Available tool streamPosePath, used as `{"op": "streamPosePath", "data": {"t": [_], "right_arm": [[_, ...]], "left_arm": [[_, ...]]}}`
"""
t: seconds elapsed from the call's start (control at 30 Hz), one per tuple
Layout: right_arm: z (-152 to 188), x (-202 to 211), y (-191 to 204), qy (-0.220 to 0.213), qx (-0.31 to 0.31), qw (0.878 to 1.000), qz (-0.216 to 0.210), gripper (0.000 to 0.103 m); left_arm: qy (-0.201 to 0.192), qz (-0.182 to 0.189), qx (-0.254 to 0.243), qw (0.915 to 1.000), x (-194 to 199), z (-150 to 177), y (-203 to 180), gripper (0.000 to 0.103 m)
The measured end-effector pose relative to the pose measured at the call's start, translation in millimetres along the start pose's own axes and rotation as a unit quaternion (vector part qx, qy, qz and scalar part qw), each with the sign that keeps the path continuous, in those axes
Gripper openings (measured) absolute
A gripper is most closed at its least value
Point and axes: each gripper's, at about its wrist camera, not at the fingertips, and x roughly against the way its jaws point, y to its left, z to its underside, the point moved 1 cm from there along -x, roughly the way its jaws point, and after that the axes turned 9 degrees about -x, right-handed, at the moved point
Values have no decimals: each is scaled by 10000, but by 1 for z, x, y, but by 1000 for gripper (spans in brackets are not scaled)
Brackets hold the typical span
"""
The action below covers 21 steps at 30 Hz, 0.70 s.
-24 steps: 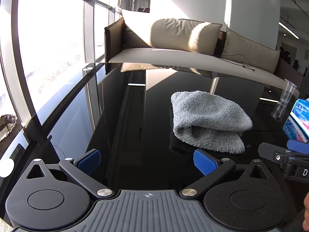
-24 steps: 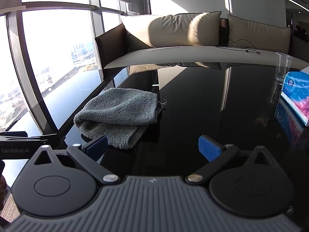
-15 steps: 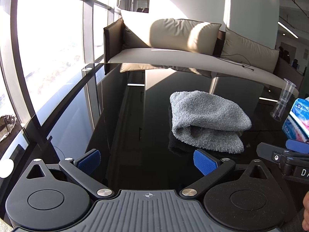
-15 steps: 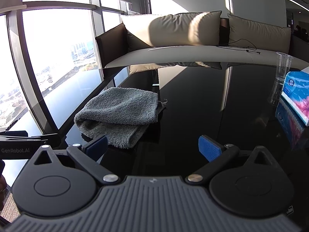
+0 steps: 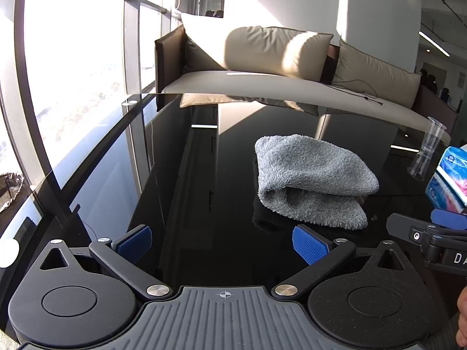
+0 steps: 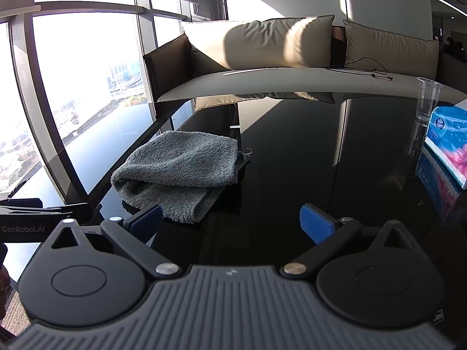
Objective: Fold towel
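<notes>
On my left gripper's black body (image 6: 22,229), seen at the left edge of the right wrist view, white lettering reads "GenRobot.AI". In the left wrist view, my right gripper's black body (image 5: 446,255) shows only a white "D" and part of a next letter, cut off by the frame. The blue tissue pack (image 6: 451,143) by the black glass table's right edge carries a round logo too small to read.

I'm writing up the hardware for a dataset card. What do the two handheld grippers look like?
Both look alike. The left gripper and right gripper are matte black with two round housings, a ribbed grey centre plate, silver pivot screws and angled black links ending in blue textured fingertips. The left one's side reads "GenRobot.AI" in white, seen from the right wrist view. No cables show.
</notes>
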Motion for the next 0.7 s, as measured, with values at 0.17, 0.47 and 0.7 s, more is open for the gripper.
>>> {"op": "streamPosePath", "data": {"t": [0.17, 0.47, 0.7], "right_arm": [[1, 1, -1, 4, -1, 10000, -4, 102], [0, -1, 0, 24, -7, 10000, 6, 102], [0, 3, -1, 19, -24, 10000, 10, 102]], "left_arm": [[5, 18, 13, 10000, 0, 0, 1, 102], [24, 21, 1, 10000, 0, -1, 0, 102], [10, 23, -6, 10000, 0, -1, 2, 102]]}}
